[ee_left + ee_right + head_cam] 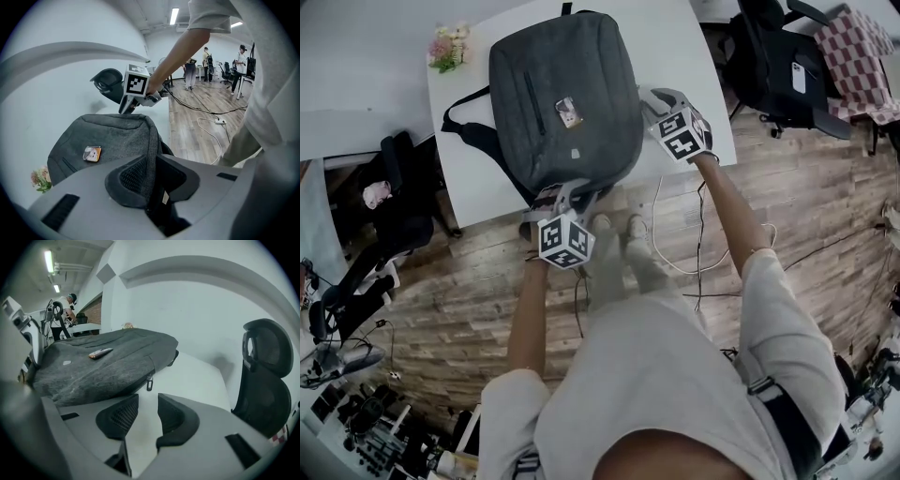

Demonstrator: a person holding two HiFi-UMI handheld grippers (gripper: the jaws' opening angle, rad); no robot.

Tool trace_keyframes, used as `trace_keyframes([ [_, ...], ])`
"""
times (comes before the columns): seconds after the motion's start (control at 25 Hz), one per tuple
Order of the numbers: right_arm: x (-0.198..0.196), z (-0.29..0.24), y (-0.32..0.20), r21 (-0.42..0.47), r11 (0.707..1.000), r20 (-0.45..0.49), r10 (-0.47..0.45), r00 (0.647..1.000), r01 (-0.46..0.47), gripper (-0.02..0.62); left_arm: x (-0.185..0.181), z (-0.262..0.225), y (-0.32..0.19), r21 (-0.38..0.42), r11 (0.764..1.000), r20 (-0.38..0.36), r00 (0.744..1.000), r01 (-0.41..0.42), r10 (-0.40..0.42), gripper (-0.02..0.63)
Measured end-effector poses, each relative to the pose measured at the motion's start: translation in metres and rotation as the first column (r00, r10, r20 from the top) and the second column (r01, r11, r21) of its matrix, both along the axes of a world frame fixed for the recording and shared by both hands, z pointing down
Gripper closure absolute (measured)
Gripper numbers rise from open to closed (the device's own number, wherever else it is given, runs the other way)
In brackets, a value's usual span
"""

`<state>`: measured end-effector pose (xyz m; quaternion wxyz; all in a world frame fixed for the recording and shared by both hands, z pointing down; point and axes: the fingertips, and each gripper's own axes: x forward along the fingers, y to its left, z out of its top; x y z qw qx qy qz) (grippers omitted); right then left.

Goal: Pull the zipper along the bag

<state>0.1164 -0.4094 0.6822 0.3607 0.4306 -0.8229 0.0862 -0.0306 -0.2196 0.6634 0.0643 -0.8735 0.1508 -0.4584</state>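
Observation:
A dark grey backpack (562, 103) lies flat on the white table (675, 37), with a small orange badge (567, 112) on its face. My left gripper (565, 192) is at the bag's near edge. In the left gripper view its jaws (150, 180) are shut on a fold of the bag's fabric (108, 140). My right gripper (652, 101) is at the bag's right side, low over the table. In the right gripper view it (147, 413) stands open with nothing between its pads. The zipper pull (149, 383) hangs from the bag's seam (108, 362) just ahead of them.
A small bunch of flowers (448, 47) stands at the table's far left corner. Black office chairs are beside the table (787, 66) (403, 197) (262, 376). Cables (675, 253) trail over the wooden floor. People stand far off in the room (206, 61).

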Motion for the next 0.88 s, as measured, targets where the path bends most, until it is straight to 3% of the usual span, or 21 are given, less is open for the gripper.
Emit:
trace_keyframes([
  [0.28,-0.009,0.016,-0.028,-0.037,0.986,-0.125,-0.164,0.979,0.161,0.403,0.000,0.000,0.000,-0.005,1.000,0.001,1.000,-0.005,0.005,0.522],
  [0.56,-0.027,0.017,-0.034,-0.060,0.924,-0.214,-0.382,0.899,0.379,0.402,0.001,0.001,0.000,-0.007,1.000,0.002,1.000,-0.007,0.007,0.523],
  [0.72,-0.036,0.017,-0.031,-0.090,0.881,-0.272,-0.471,0.839,0.465,0.474,0.000,0.003,-0.002,-0.010,1.000,0.004,1.000,-0.007,0.007,0.523],
  [0.88,-0.034,0.018,-0.028,-0.093,0.887,-0.265,-0.459,0.848,0.452,0.533,0.002,0.004,-0.002,-0.014,1.000,0.002,1.000,-0.004,0.005,0.523],
])
